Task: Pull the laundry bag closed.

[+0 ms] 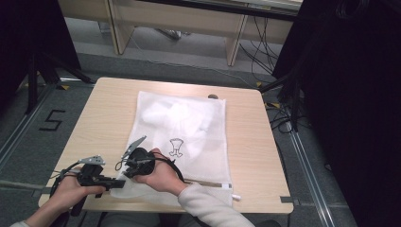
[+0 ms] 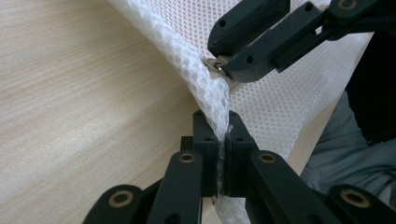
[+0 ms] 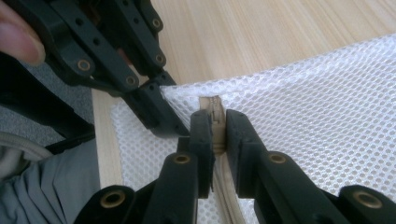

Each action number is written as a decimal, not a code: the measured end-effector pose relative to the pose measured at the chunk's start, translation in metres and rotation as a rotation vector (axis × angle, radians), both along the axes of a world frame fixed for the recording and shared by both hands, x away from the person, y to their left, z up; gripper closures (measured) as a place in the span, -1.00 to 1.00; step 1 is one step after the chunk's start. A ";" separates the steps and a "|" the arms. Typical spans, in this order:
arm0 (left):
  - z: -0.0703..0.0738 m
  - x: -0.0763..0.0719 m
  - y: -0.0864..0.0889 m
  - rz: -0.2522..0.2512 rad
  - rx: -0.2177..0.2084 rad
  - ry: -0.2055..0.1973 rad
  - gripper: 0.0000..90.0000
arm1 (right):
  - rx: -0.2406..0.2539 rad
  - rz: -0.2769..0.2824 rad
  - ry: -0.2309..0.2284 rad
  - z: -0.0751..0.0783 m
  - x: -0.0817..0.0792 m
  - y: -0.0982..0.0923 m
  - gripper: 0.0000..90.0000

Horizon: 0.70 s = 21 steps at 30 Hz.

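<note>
Here, a white mesh laundry bag [image 1: 182, 130] lies flat on the wooden table [image 1: 101, 106], its zipper along the near edge. The left gripper [image 2: 223, 133] is clamped on the bag's near corner; the right gripper [image 3: 217, 128] pinches the zipper pull [image 3: 214, 108] beside it. Best to hold the corner taut and draw the pull straight along the zipper.

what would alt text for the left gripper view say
The left tool, its two black jaws closed, pinches the corner edge of a white mesh laundry bag lying on a light wooden table. Just beyond, the right tool grips the bag's zipper pull near the same corner.
</note>
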<state>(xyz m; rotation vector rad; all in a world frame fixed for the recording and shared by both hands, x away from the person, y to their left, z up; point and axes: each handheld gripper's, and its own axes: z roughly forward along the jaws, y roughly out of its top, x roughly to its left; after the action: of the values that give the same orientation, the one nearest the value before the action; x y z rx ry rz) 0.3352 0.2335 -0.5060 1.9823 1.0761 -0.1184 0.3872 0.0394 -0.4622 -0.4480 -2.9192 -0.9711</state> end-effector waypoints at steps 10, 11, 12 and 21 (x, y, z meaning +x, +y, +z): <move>0.001 0.000 0.001 -0.001 -0.002 -0.003 0.90 | -0.036 -0.009 0.022 -0.005 -0.001 -0.008 0.83; 0.001 0.000 0.001 -0.008 -0.003 -0.001 0.90 | -0.033 -0.011 0.015 -0.006 -0.001 -0.009 0.83; 0.001 0.000 0.001 -0.007 -0.002 -0.002 0.90 | -0.033 -0.011 0.015 -0.006 -0.001 -0.009 0.83; 0.001 0.000 0.001 -0.005 0.009 -0.010 0.90 | -0.043 -0.005 0.031 -0.007 -0.002 -0.011 0.83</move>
<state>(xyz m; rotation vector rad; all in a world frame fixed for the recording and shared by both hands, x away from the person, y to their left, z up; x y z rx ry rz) 0.3354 0.2349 -0.5054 1.9917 1.0669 -0.1072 0.3857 0.0283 -0.4693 -0.4680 -2.9175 -0.8953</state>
